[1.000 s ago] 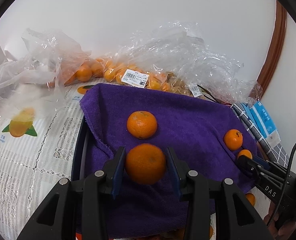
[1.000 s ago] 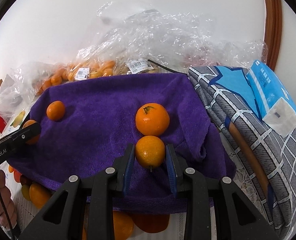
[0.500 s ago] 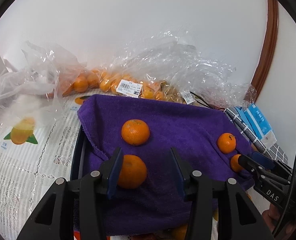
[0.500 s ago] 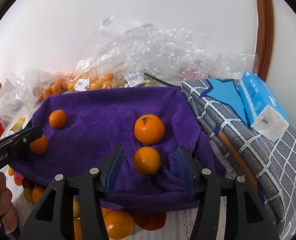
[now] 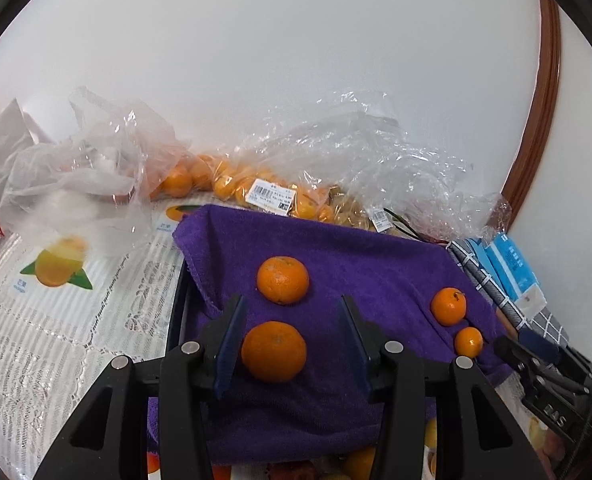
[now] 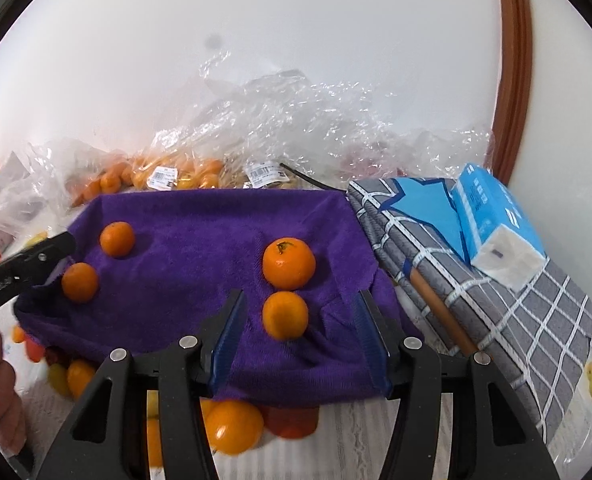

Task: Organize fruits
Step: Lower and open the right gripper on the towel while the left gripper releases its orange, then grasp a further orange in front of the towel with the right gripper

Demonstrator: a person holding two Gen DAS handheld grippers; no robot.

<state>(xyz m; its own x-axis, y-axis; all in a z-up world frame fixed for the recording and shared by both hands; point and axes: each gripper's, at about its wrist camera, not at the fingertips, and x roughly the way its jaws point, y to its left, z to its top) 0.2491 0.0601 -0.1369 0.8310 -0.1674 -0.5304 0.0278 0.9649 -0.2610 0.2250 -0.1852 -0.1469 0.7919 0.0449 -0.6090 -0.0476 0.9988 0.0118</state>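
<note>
We have four oranges sitting on the purple towel, two per side. Our left gripper is released — jaws apart, with one orange lying on the towel between them, close to the left pad but we see no squeeze on it, and a clear gap to the right pad. A second orange sits just beyond it, apart from the first. Our right gripper is also released: the small orange rests on the towel between the jaws with space on both sides, and the bigger orange, stem up, is right behind it — touching or nearly so, we can't tell which. From the right camera the left gripper's tip pokes in at the left edge by the two far oranges, with a hand on its handle below. The towel is draped over something raised with a dark rim showing at its left edge; more fruit peeks out under the towel's near edge. Behind the towel, against the wall: crumpled clear bags holding more oranges, price labels visible. Right of the towel we see a grey checked cloth with a blue tissue pack on top. Left of it, a lace tablecloth with fruit prints.
</note>
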